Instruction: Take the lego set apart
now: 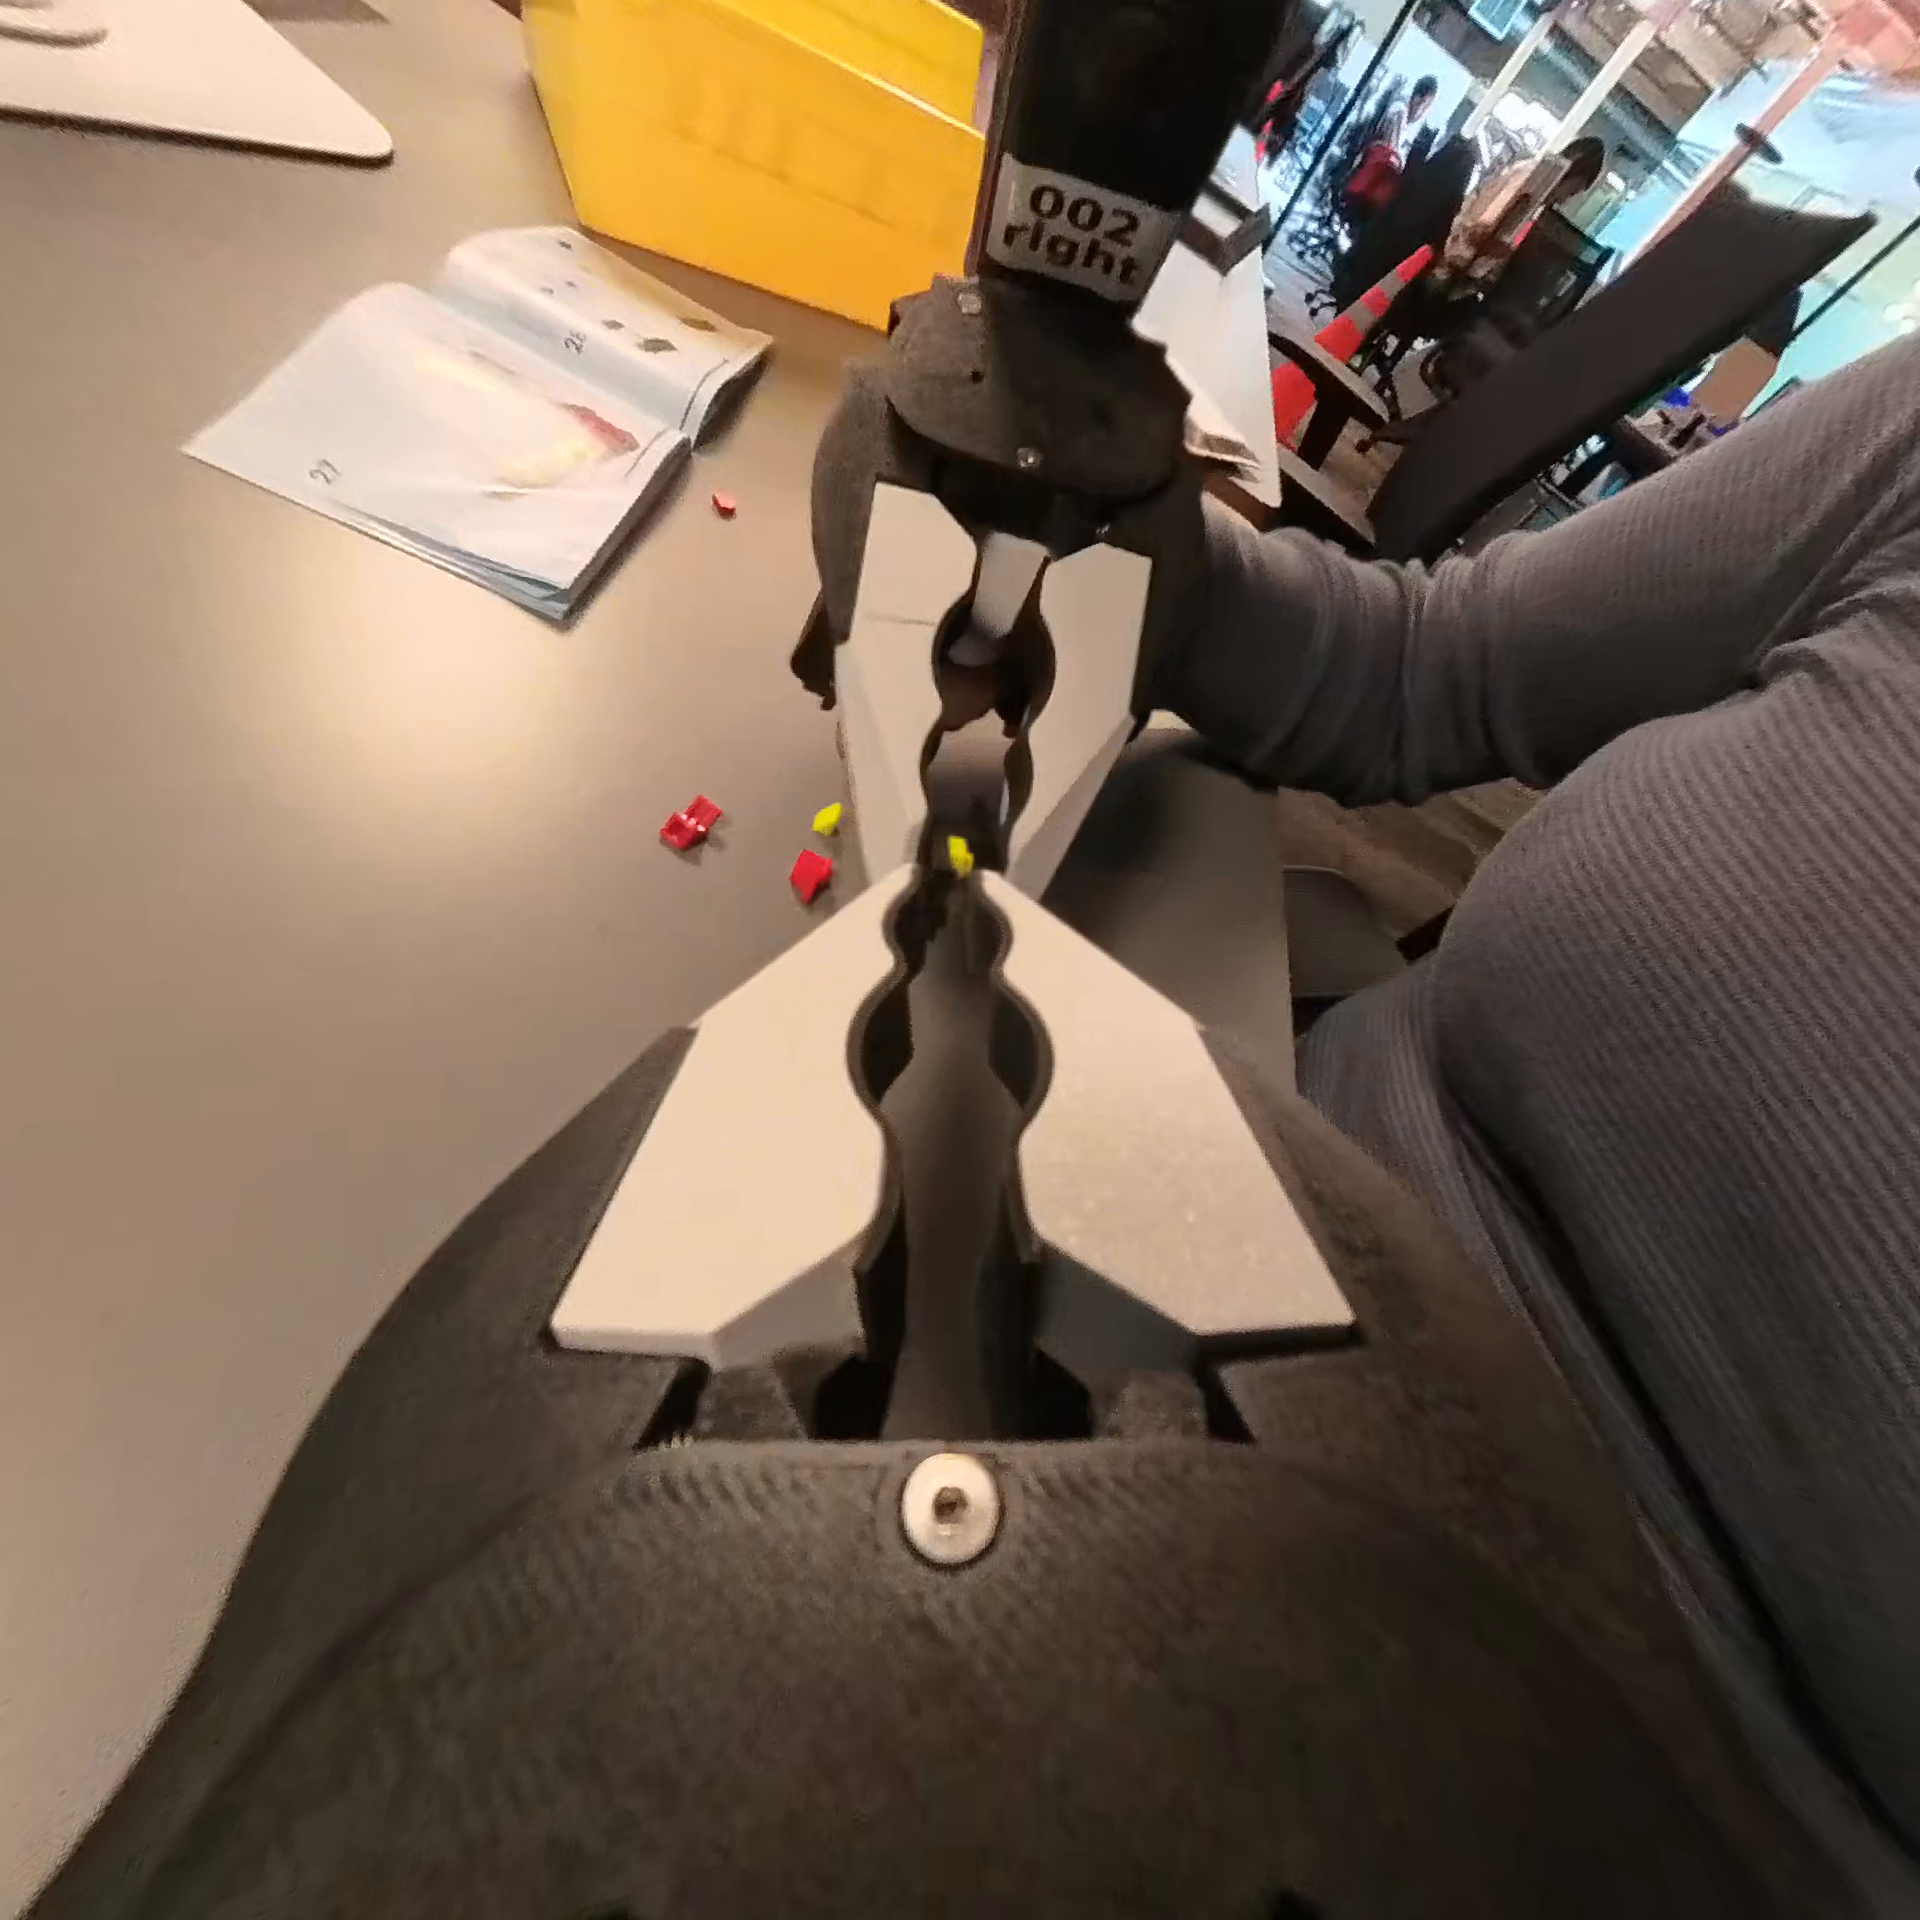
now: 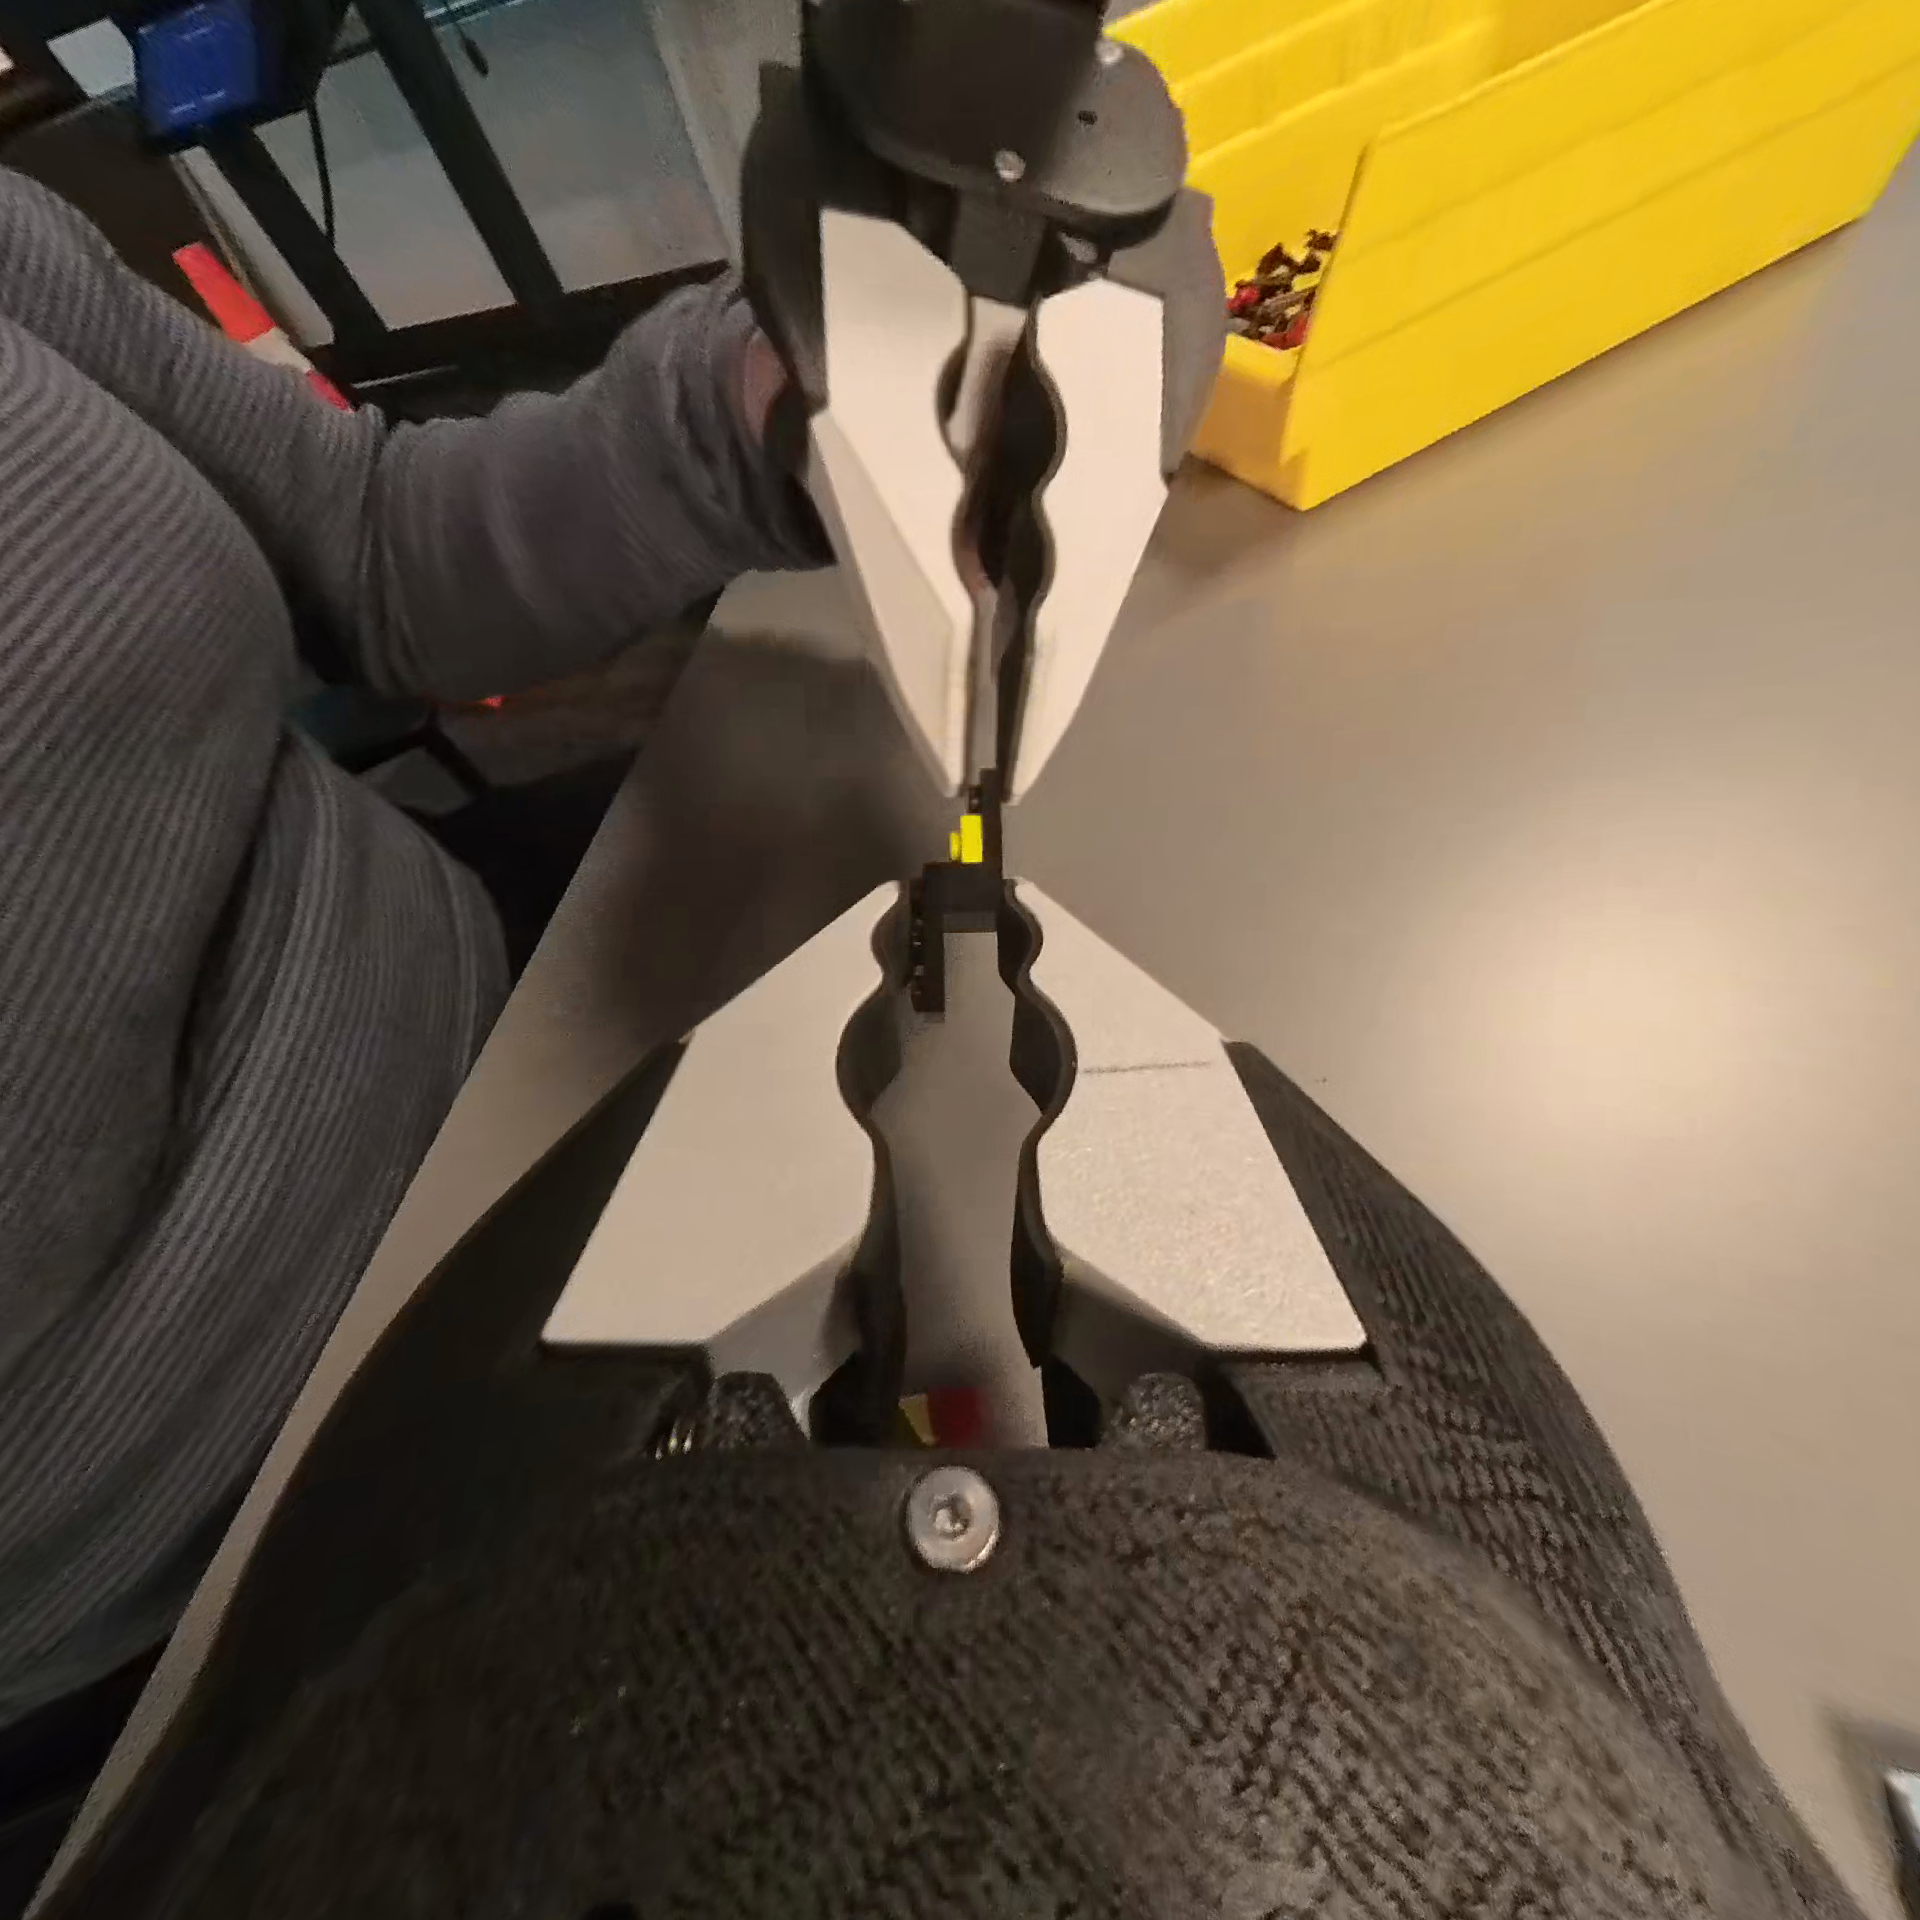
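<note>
Tools tip to tip, left tool (image 1: pixel 948 894) and right tool (image 2: pixel 961 899) both pinching lego piece (image 2: pixel 971 840); loose bricks (image 1: pixel 691 823), booklet (image 1: pixel 468 416), yellow bin (image 1: pixel 769 145) nearby.

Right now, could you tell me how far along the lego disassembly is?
Done: a few loose red and yellow pieces lie on the table. In hand: the left gripper and right gripper face tip to tip, both shut on a small black assembly with a yellow piece on it. Left: pulling those last pieces apart.
</note>
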Available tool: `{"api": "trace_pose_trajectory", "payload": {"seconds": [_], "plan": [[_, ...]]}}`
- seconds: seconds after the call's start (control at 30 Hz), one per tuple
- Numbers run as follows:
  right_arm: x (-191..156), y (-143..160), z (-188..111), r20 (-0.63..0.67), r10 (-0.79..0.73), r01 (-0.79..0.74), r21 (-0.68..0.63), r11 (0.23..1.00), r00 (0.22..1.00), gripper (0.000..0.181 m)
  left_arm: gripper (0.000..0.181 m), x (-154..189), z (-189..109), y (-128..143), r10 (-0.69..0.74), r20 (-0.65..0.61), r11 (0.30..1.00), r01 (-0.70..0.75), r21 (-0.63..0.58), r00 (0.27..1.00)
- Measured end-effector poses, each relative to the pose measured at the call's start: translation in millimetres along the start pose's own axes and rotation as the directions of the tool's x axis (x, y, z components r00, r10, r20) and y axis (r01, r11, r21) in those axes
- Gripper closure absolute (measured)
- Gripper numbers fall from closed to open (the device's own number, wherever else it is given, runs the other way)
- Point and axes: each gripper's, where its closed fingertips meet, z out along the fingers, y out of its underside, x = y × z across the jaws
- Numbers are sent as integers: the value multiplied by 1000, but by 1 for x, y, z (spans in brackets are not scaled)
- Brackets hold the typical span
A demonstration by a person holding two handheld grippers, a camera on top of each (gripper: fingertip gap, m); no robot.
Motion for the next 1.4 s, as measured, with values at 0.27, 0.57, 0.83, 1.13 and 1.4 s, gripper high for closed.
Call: {"api": "trace_pose_trajectory", "payload": {"seconds": [0.27,0.57,0.83,1.13,1.4], "plan": [[4,2,1,-7,-4,4,-18,1000,1000,168,176,-6,4,10,-14,5,1000,14,-27,1000],[60,-12,-5,-543,-566,452,-343,824,620,140,178,-59,-8,8,-413,117,905,392,166,903],[71,4,12,-482,-742,455,-588,668,466,167,178,-63,-1,18,-433,141,900,418,120,890],[71,1,9,-470,-770,473,-609,637,431,168,177,-65,2,10,-365,166,927,340,159,916],[46,15,11,-305,-352,298,-211,931,885,168,178,-47,10,24,-283,75,956,275,101,956]]}}
